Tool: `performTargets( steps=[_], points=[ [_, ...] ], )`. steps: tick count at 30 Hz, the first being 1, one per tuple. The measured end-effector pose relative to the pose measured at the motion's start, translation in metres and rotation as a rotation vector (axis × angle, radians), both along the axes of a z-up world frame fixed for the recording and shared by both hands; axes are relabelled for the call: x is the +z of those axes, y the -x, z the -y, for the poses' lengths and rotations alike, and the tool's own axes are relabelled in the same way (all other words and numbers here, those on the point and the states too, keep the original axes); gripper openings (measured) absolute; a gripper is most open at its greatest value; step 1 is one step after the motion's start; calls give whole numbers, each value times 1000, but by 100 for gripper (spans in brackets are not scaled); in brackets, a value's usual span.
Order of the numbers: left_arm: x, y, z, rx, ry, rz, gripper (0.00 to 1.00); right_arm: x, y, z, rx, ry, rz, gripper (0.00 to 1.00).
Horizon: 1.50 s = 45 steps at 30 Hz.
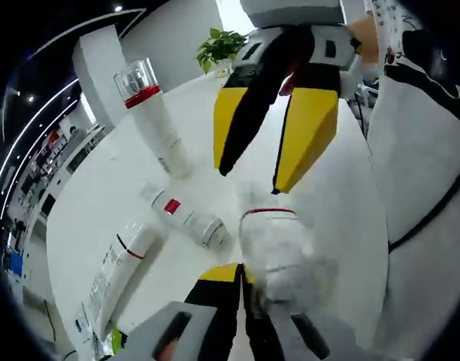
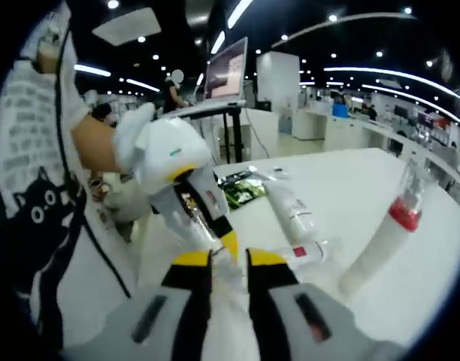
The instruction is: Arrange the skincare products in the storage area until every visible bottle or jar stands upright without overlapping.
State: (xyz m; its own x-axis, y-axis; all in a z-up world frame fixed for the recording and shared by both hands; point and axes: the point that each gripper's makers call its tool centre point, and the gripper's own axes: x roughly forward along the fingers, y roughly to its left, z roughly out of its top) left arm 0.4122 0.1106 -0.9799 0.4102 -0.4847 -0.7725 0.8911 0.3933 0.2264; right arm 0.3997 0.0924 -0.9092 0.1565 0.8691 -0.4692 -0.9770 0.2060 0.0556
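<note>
A clear bottle with a thin red ring (image 1: 271, 252) stands blurred just beyond my left gripper (image 1: 245, 272), whose jaws lie almost together against its side. My right gripper (image 1: 251, 179) comes down from above with its yellow jaws spread, tips just over the bottle. In the right gripper view, something translucent sits low between my right gripper (image 2: 230, 259) jaws, and the left gripper (image 2: 228, 244) pokes in narrow. A tall white bottle with a red band (image 1: 151, 113) (image 2: 388, 233) stands upright. A small red-labelled bottle (image 1: 185, 214) (image 2: 309, 252) and a white tube (image 1: 125, 267) (image 2: 290, 207) lie flat.
The round white table (image 1: 102, 188) ends close on the left. A potted plant (image 1: 222, 49) stands at its far side. A person in a white printed shirt (image 1: 418, 150) is close on the right. A green packet (image 2: 241, 188) lies by the table's edge, with a laptop on a stand (image 2: 226, 71) behind.
</note>
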Motion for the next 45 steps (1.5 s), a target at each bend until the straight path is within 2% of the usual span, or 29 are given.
performTargets(
  steps=[2, 3, 4, 5, 6, 7, 9, 12, 15, 18, 22, 25, 28, 30, 31, 32, 33, 34, 35, 37, 38, 40, 42, 43, 45],
  points=[
    [2, 9, 3, 5, 49, -61, 0, -9, 3, 0, 9, 14, -7, 18],
    [-1, 8, 0, 17, 50, -69, 0, -21, 7, 3, 30, 56, -10, 18],
    [-5, 7, -3, 31, 35, -68, 0, -30, 7, 7, 31, 90, -9, 18],
    [-11, 7, -11, 50, -14, -67, 0, -37, 7, 10, 26, 114, -11, 18],
    [-3, 6, 1, 62, 81, -44, 0, -41, 6, 12, 15, 122, -5, 18],
    [-5, 13, -5, 82, 39, -90, 0, -42, 5, 14, 10, 119, 2, 18],
    [-3, 13, -7, 90, 42, -94, 0, -40, 4, 17, 1, 114, -2, 18],
    [-5, 11, -7, 121, 83, -117, 0, -31, -6, 21, -52, 73, -17, 18],
    [-5, 7, -8, 162, 103, -130, 2, -19, -29, 34, -150, 30, -28, 18],
    [-3, 8, -3, 182, 135, -139, 8, -6, -47, 51, -225, -16, -53, 19],
    [-2, 10, 2, 189, 160, -140, 10, 2, -61, 83, -292, -7, -64, 19],
    [-3, 11, 3, 189, 163, -139, 11, 1, -66, 108, -349, 25, -64, 19],
    [-3, 10, 5, 194, 169, -135, 12, -7, -56, 124, -344, 67, -109, 18],
    [2, 9, 10, 189, 174, -117, 13, -11, -43, 131, -350, 69, -194, 19],
    [5, 9, 14, 180, 185, -118, 14, -13, -34, 133, -362, 76, -261, 20],
    [7, 10, 16, 175, 192, -122, 15, -17, -28, 133, -369, 89, -299, 22],
    [9, 9, 20, 168, 199, -124, 15, -26, -20, 135, -376, 136, -317, 22],
    [10, 8, 21, 164, 200, -120, 16, -30, -16, 135, -372, 161, -301, 23],
    [12, 7, 24, 158, 201, -114, 16, -33, -12, 132, -379, 167, -260, 23],
    [14, 5, 26, 155, 208, -111, 17, -34, -8, 127, -399, 160, -239, 25],
    [15, 5, 27, 154, 211, -111, 17, -35, -6, 124, -422, 147, -253, 26],
    [18, 5, 32, 143, 225, -115, 20, -39, 4, 114, -465, 127, -320, 31],
    [19, 6, 35, 136, 228, -118, 21, -46, 8, 111, -461, 167, -297, 37],
    [19, 7, 36, 131, 231, -119, 21, -52, 8, 112, -451, 212, -261, 37],
    [19, 8, 38, 124, 238, -125, 22, -56, 11, 112, -430, 248, -245, 34]
  ],
)
